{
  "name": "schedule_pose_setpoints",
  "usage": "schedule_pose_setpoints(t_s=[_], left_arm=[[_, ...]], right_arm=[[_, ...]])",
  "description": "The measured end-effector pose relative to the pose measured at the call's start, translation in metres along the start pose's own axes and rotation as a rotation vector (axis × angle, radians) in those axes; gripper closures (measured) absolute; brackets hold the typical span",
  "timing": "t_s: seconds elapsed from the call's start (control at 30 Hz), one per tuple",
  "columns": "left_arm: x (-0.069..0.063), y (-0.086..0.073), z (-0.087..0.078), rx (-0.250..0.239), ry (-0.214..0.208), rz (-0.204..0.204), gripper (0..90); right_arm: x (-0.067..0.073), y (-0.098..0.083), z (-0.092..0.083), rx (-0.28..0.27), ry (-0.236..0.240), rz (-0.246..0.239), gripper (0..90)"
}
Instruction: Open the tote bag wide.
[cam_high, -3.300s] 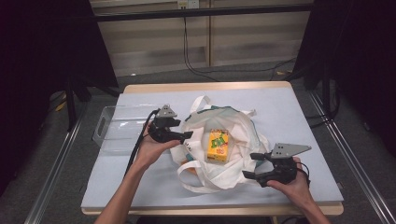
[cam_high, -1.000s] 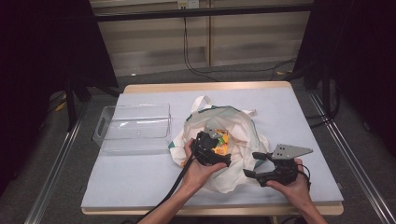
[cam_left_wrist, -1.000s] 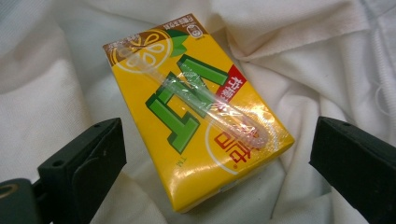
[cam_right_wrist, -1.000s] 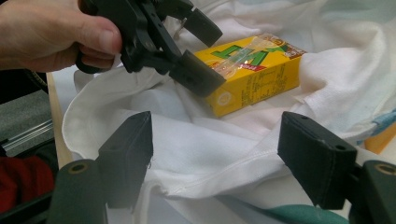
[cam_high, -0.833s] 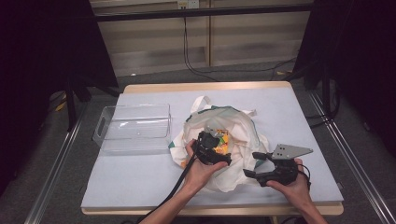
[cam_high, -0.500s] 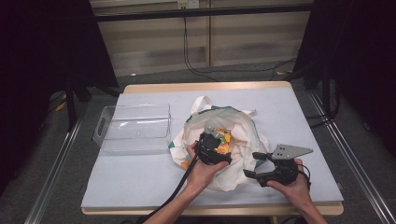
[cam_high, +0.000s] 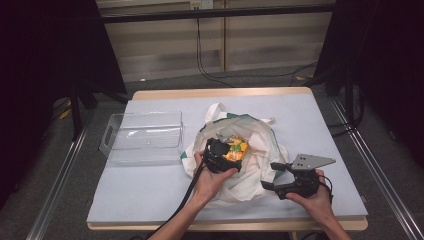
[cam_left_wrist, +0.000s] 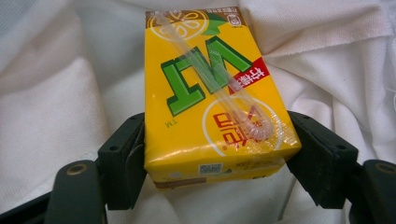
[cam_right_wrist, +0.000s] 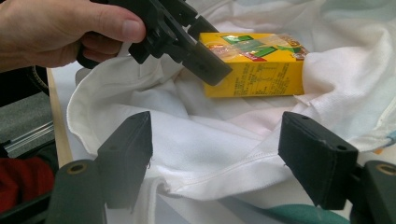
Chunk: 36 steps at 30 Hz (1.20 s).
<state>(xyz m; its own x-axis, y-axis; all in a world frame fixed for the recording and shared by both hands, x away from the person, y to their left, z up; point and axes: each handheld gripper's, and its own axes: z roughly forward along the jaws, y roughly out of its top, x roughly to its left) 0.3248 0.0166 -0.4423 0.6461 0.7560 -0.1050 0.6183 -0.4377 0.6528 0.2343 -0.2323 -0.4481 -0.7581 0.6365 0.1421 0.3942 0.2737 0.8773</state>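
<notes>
Juice carton (cam_left_wrist: 215, 93): flat in white bag (cam_high: 260, 140), long axis running away from left tool (cam_high: 222, 155), jaws flanking near end, contact uncertain; right tool (cam_high: 280, 176) open, empty, farther

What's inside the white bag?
A yellow juice box with a straw taped on lies on the bag's white cloth, the left gripper's jaws on its two sides. Folds of cloth hide the rest of the inside.

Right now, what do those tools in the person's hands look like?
Each hand-held gripper is black with two blocky black jaws. The left hand-held gripper trails a black cable; the right hand-held gripper carries a grey three-cornered plate. Forearms are bare.
</notes>
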Motion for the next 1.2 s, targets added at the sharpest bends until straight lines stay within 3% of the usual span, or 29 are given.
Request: schedule_pose_setpoints(t_s=[0.13,0.27,0.3,0.6,0.67,0.77,1.07,1.13,1.2], left_arm=[[0.005,0.002,-0.003,0.012,-0.028,-0.005,27.3],[0.008,0.005,-0.011,0.014,-0.039,0.021,27.4],[0.009,0.005,-0.012,0.005,-0.042,0.009,27.5],[0.022,0.018,-0.033,0.019,-0.093,0.039,27.8],[0.025,0.02,-0.036,0.007,-0.119,0.027,27.8],[0.029,0.026,-0.041,0.018,-0.124,0.05,27.8],[0.037,0.037,-0.047,0.117,-0.125,0.118,27.8],[0.039,0.041,-0.046,0.202,-0.13,0.167,27.7],[0.038,0.041,-0.044,0.233,-0.101,0.194,27.7]], right_arm=[[-0.001,0.0,-0.001,-0.006,0.0,0.002,26.1],[-0.001,0.0,-0.001,-0.004,0.002,0.002,24.8],[-0.001,0.0,-0.001,-0.005,0.005,0.001,24.8],[-0.001,0.0,-0.001,-0.009,0.001,0.005,24.3],[-0.001,0.001,-0.002,-0.01,0.001,0.005,24.3],[-0.001,0.001,-0.002,-0.015,0.002,0.004,24.3],[0.0,0.001,-0.001,-0.011,0.009,-0.001,24.0],[0.0,0.001,-0.001,-0.012,0.007,0.003,23.8],[-0.001,0.001,-0.001,-0.014,0.007,0.005,23.6]])
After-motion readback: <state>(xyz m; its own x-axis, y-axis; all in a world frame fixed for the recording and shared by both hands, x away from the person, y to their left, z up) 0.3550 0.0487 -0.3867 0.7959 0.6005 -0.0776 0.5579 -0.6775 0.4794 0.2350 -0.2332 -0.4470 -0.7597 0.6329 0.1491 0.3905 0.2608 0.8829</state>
